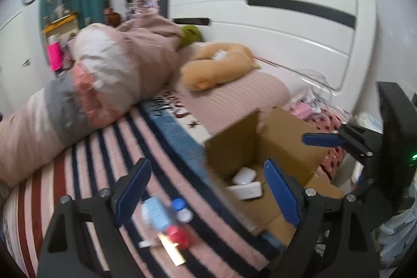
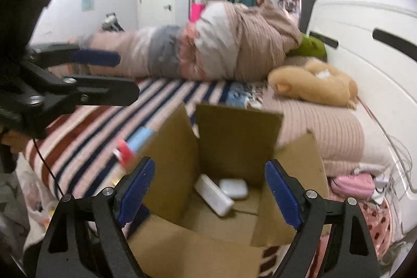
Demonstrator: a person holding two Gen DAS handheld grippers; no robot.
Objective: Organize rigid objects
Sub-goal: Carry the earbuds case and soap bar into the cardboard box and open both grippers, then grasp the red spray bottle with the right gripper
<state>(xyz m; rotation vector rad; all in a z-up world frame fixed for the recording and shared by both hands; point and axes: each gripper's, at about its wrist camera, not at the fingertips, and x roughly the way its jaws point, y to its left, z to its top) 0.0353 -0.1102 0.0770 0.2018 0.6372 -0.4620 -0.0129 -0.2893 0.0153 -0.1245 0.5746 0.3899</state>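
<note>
The left gripper (image 1: 206, 189) is held released, nothing between its blue pads; a light-blue rectangular box (image 1: 156, 215), a blue-capped small bottle (image 1: 181, 207) and a red round-capped item (image 1: 178, 236) are seen just below it on the striped blanket (image 1: 86, 173). The right gripper (image 2: 209, 192) is likewise spread wide and empty above the open brown cardboard box (image 2: 234, 137), where a white flat rectangular case (image 2: 213, 194) and a white rounded case (image 2: 233, 188) are seen touching, ahead of its pads.

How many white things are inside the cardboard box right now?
2: a flat rectangular case and a rounded case beside it on the cardboard box floor; flaps may hide more.
</note>
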